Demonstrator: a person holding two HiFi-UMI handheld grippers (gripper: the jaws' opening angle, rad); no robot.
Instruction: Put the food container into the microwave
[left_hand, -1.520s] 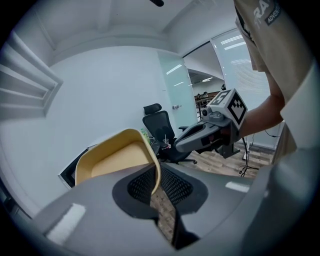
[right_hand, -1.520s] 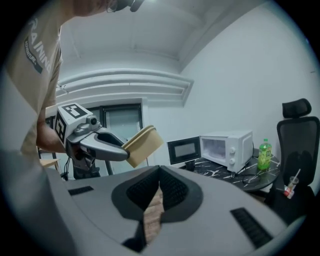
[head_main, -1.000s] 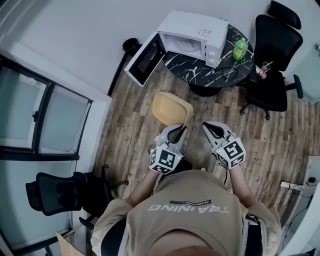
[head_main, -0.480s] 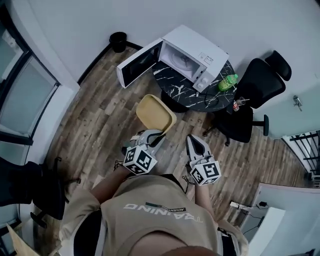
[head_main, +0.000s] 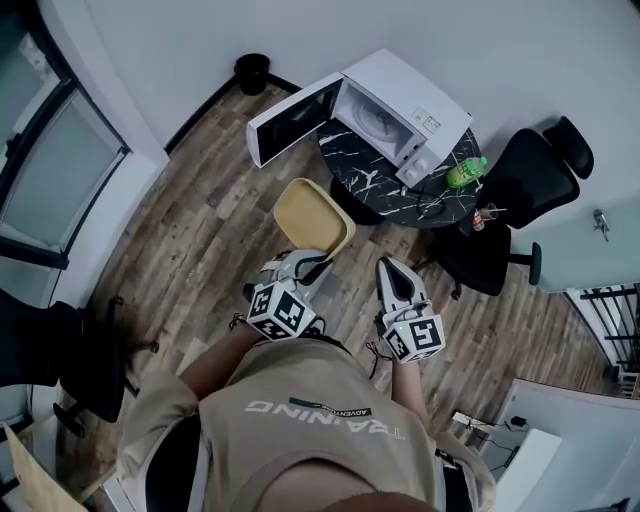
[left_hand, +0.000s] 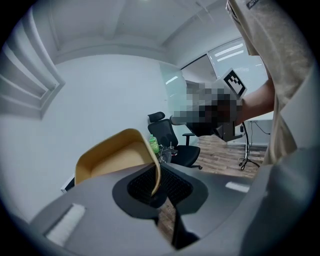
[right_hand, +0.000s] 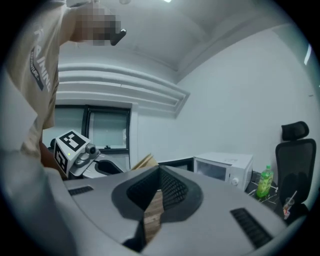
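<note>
We see the brown wood-plank floor (head_main: 200, 230) filling most of the head view, w/ a white wall (head_main: 180, 40) across the top. A person's beige shirt (head_main: 320, 430) takes up the bottom ctr.

In the upper ctr stands a round black marble-look surface (head_main: 365, 185). On it sits the white microwave (head_main: 405, 100), its door (head_main: 290, 125) swung wide open toward the upper left & the cavity showing. A black office chair (head_main: 505, 220) is just beside the surface at the right. A 2nd black chair (head_main: 60, 360) sits at the lower left edge.

The shallow tan-yellow food container (head_main: 312, 215) is at frame ctr, held up over the floor. It is below the microwave in the pic & apart from it, not inside.

The left tool (head_main: 308, 265) grips the container's near rim. In the left gripper view the jaws of the left tool (left_hand: 157, 194) pinch the container's thin wall, & the food container (left_hand: 112, 157) tilts up toward the upper left.

The right tool (head_main: 393, 268) is just beside it, lower ctr-right, holding nothing. In the right gripper view the jaws of the right tool (right_hand: 152, 197) come together at the tips, w/ only a thin sliver of floor btw them.

A small black bin (head_main: 252, 73) stands by the wall at the top. A green plastic bottle (head_main: 463, 172) stands at the surface's right edge.
</note>
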